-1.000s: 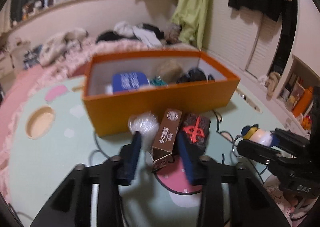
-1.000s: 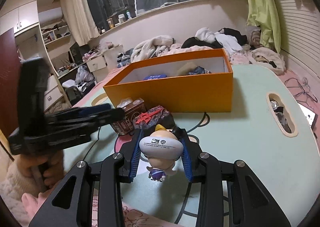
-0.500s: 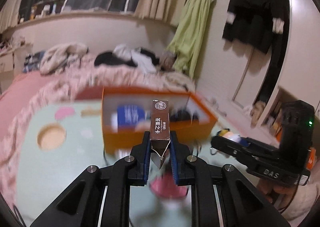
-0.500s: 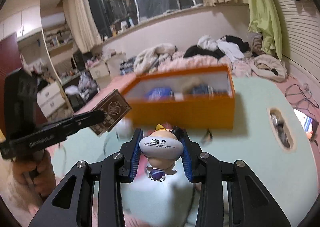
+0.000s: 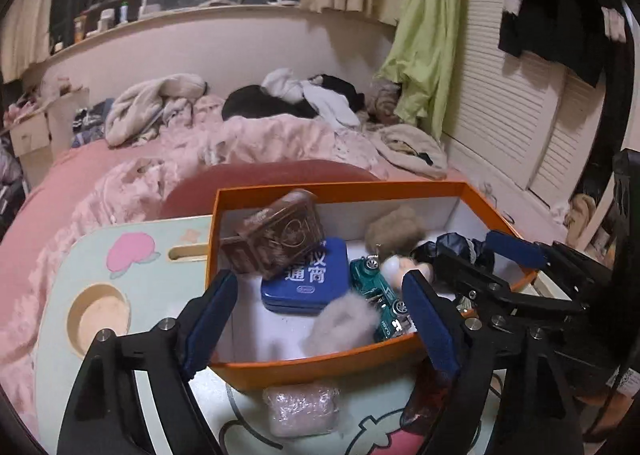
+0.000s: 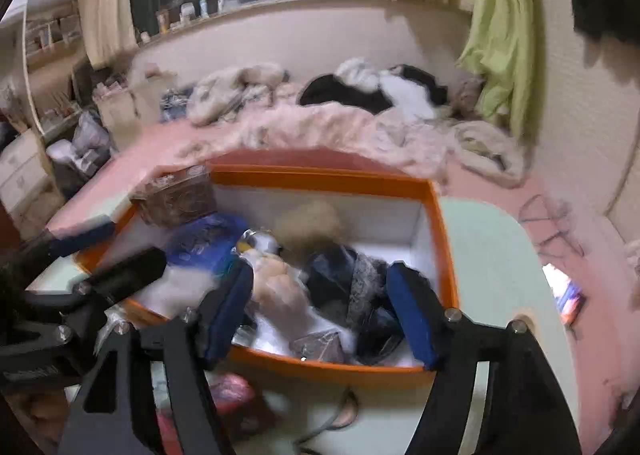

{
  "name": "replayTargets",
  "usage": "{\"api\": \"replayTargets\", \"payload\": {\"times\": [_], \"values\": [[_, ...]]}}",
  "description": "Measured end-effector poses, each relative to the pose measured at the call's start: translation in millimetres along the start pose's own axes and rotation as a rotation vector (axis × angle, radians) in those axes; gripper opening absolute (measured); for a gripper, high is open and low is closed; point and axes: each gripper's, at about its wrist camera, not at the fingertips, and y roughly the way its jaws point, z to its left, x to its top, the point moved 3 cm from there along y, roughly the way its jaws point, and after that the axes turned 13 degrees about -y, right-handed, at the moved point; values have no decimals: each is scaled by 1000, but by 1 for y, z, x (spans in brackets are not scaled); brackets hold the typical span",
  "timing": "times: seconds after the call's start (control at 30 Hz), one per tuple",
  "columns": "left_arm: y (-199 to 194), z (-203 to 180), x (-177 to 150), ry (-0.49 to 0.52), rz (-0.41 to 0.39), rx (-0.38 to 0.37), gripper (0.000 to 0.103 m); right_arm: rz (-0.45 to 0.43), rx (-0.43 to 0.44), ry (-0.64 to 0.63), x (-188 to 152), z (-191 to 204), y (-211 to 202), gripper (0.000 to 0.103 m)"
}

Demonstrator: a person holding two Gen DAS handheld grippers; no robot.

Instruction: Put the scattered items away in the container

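The orange box [image 5: 320, 369] holds a blue tin [image 5: 308, 279], a green toy car [image 5: 380, 291] and fluffy balls. A brown card box [image 5: 276, 239] tips loose over the box's back left corner, clear of my left gripper [image 5: 320, 321], whose jaws are opening with nothing between them. My right gripper [image 6: 320, 313] hangs over the near side of the orange box [image 6: 448, 255], jaws opening. The cartoon figure [image 6: 276, 283] lies blurred in the box just past the right gripper's left pad, free of it. The brown card box [image 6: 176, 199] also shows in the right wrist view.
A pink wrapped packet [image 5: 302, 411] and a dark red pouch [image 5: 424, 407] lie on the pale green table [image 5: 132, 255] in front of the box. A phone [image 6: 568, 297] lies to the right. The cluttered bed stands behind.
Both grippers have moved forward over the orange box and opened. The left let go of the brown card box, the right let go of the cartoon figure; both now sit in the box.
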Motion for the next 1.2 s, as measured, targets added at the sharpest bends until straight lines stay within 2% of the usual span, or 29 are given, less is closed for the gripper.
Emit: {"api": "replayTargets", "payload": {"times": [0.03, 0.1, 0.2, 0.27, 0.3, 0.37, 0.5, 0.57, 0.6, 0.63, 0.67, 0.7, 0.73, 0.8, 0.93, 1.2], "values": [[-1, 1, 2, -12, 6, -5, 84, 10, 22, 10, 0, -1, 2, 70], [-14, 3, 5, -34, -42, -22, 84, -21, 38, 49, 4, -4, -6, 70], [-41, 7, 3, -51, -92, -47, 85, -178, 30, 67, 10, -9, -43, 70], [-54, 11, -6, -60, -69, -46, 89, -210, 35, 32, 10, 0, -63, 76], [-59, 14, -13, -61, -51, -41, 93, -201, 52, 16, 9, 5, -69, 80], [-66, 19, -33, -51, -10, 1, 94, -159, 106, -25, -5, 21, -77, 81], [-65, 29, -77, -17, 82, 97, 94, -10, 157, -97, -42, 47, -71, 81], [-52, 35, -94, -20, 138, 128, 94, 75, 159, -119, -63, 55, -61, 81], [-46, 37, -102, -28, 166, 148, 99, 108, 152, -124, -73, 57, -57, 81], [-44, 35, -106, 5, 142, 213, 103, 157, 144, -125, -82, 57, -49, 81], [-42, 35, -107, 2, 145, 211, 103, 196, 114, -139, -86, 58, -42, 84], [-42, 35, -106, 1, 150, 205, 103, 207, 86, -157, -87, 60, -38, 90], [-42, 36, -106, -1, 153, 201, 103, 216, 111, -152, -87, 60, -34, 98], [-43, 38, -107, -2, 151, 198, 103, 225, 121, -172, -87, 64, -25, 102], [-45, 38, -110, -3, 145, 194, 103, 218, 121, -171, -89, 64, -16, 102], [-46, 38, -110, -3, 144, 192, 103, 214, 117, -172, -86, 70, -24, 102]]}}
